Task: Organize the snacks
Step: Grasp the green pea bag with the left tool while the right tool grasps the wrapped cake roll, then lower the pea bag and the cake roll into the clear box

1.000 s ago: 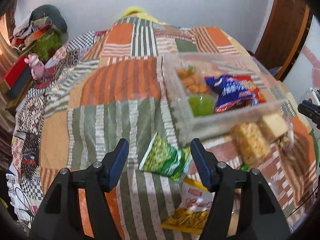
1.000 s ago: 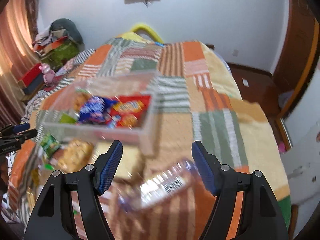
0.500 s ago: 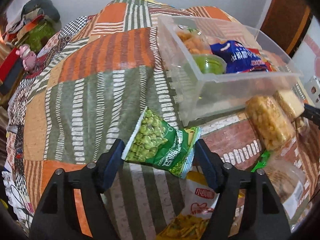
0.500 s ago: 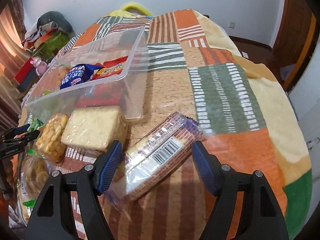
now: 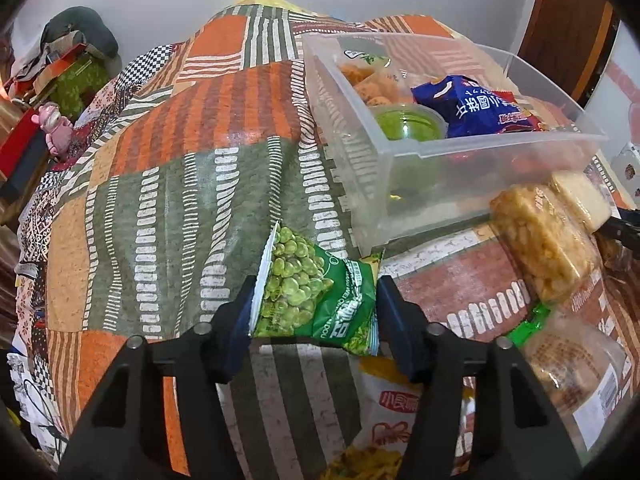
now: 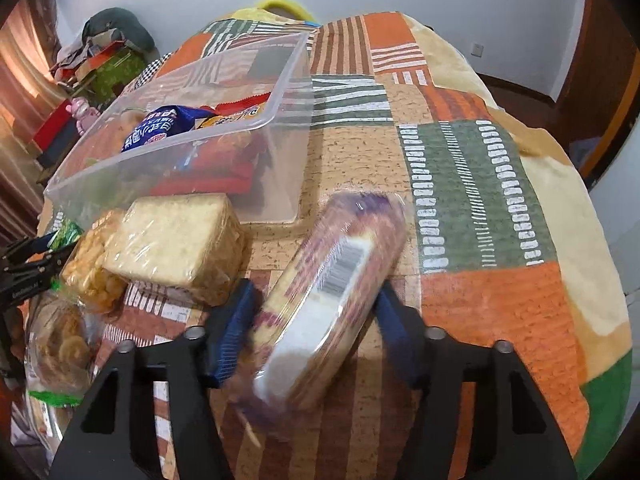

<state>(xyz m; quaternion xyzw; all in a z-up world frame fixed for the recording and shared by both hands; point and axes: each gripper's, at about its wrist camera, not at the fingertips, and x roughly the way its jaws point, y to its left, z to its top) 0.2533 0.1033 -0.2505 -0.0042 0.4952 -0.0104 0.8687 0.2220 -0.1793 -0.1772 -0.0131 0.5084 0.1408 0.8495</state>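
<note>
The left gripper (image 5: pixel 316 312) is clamped on a green pea snack bag (image 5: pixel 316 292), its 2 blue pads pressed against the bag's 2 ends; the bag shows a picture of green peas and white Chinese characters too tilted to read. Under and just behind the gripper lies a yellow and white snack bag (image 5: pixel 384 420) with red Chinese writing in a red frame. Ahead and to the right stands the clear plastic bin (image 5: pixel 472 148) on the patchwork bed cover (image 5: pixel 168 184). In it lie a blue snack packet (image 5: pixel 472 108) with white Chinese characters, a green cup (image 5: pixel 408 124), and orange fried snacks (image 5: pixel 368 80) at the far end. To the right of the gripper, just beside the bin's near wall, sit a wrapped block of puffed corn (image 5: pixel 544 240) and a pale wrapped biscuit block (image 5: pixel 580 200); nearer lies a clear bag of round cookies (image 5: pixel 568 364) with a white label too small to read.

The right gripper (image 6: pixel 316 328) has its fingers around a long purple biscuit pack (image 6: pixel 328 300) with a white panel and a barcode; the pack is blurred, and I cannot tell whether the pads are pressing on it. Ahead to the left stands the bin (image 6: pixel 192 140), the biscuit block (image 6: pixel 176 244) touching the corn block (image 6: pixel 88 264) just before it.
</note>
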